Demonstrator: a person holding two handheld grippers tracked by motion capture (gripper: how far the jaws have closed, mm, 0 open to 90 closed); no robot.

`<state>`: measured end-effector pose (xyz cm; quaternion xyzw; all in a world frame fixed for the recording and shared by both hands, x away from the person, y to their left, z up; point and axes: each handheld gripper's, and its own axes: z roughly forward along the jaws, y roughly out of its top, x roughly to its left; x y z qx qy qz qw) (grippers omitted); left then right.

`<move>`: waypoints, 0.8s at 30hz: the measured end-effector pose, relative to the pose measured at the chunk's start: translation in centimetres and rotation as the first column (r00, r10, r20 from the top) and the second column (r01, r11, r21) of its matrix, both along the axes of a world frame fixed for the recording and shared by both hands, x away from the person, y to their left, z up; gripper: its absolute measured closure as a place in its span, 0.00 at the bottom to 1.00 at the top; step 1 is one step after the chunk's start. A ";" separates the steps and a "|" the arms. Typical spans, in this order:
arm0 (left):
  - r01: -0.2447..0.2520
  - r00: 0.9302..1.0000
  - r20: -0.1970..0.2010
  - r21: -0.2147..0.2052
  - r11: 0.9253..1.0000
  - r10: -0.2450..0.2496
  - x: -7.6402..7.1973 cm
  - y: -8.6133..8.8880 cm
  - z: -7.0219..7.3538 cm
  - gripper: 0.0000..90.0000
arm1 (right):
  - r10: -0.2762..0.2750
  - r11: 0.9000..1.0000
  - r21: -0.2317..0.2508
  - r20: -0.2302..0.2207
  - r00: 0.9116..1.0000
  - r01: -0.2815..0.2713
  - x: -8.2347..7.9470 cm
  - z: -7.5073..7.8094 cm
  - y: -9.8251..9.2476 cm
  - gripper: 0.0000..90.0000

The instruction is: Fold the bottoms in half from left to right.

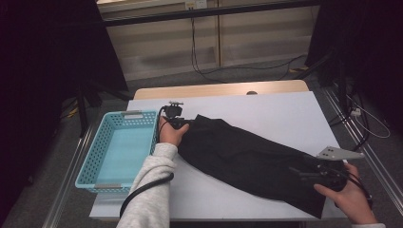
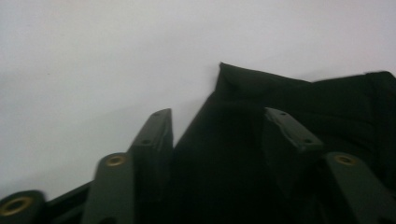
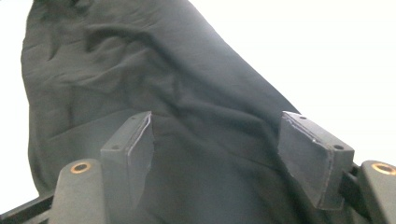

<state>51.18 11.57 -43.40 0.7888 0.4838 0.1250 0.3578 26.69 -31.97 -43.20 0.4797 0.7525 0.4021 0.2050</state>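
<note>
While the black cloth (image 1: 247, 159) lies slantwise on the desk (image 1: 280, 114) beside the basket (image 1: 119, 147), I keep both grippers' fingers released over its ends (left (image 2: 219, 135), right (image 3: 219, 154)), ready to fold.

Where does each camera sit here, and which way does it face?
High view: above the person's side, looking forward and down on the white table, basket and black garment; forearms, both hands.
Left gripper view: rides the left tool, looking along its jaws over one garment end.
Right gripper view: rides the right tool, looking along the garment.
All three share the garment.
</note>
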 end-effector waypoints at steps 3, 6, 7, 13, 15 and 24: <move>0.019 1.000 -0.013 -0.006 1.000 -0.019 -0.7 0.1 0.4 0.35 | -0.041 0.999 -0.003 0.005 0.999 0.041 -0.2 0.2 -1.0 0.31; 0.043 0.998 -0.044 -0.011 0.999 -0.044 -1.5 0.2 0.5 0.26 | -0.079 0.997 -0.023 -0.001 0.997 0.079 -0.4 0.1 -1.6 0.34; 0.052 0.998 -0.041 -0.011 0.999 -0.053 -1.8 0.2 0.6 0.25 | -0.084 0.996 -0.021 -0.002 0.996 0.084 -0.4 0.0 -1.7 0.36; 0.116 0.993 -0.016 -0.023 0.993 -0.117 -3.8 -0.1 0.9 0.21 | -0.068 0.997 -0.046 -0.016 0.998 0.067 -1.1 -0.8 -1.5 0.56; 0.141 0.990 -0.011 -0.028 0.990 -0.141 -4.4 -0.2 0.8 0.20 | -0.073 0.995 -0.069 -0.025 0.997 0.071 -1.4 -1.3 -1.4 0.61; 0.200 0.980 -0.009 -0.010 0.980 -0.200 -6.5 -0.9 -0.3 0.17 | -0.087 0.991 -0.103 -0.058 0.995 0.080 -3.6 -1.8 -1.1 0.62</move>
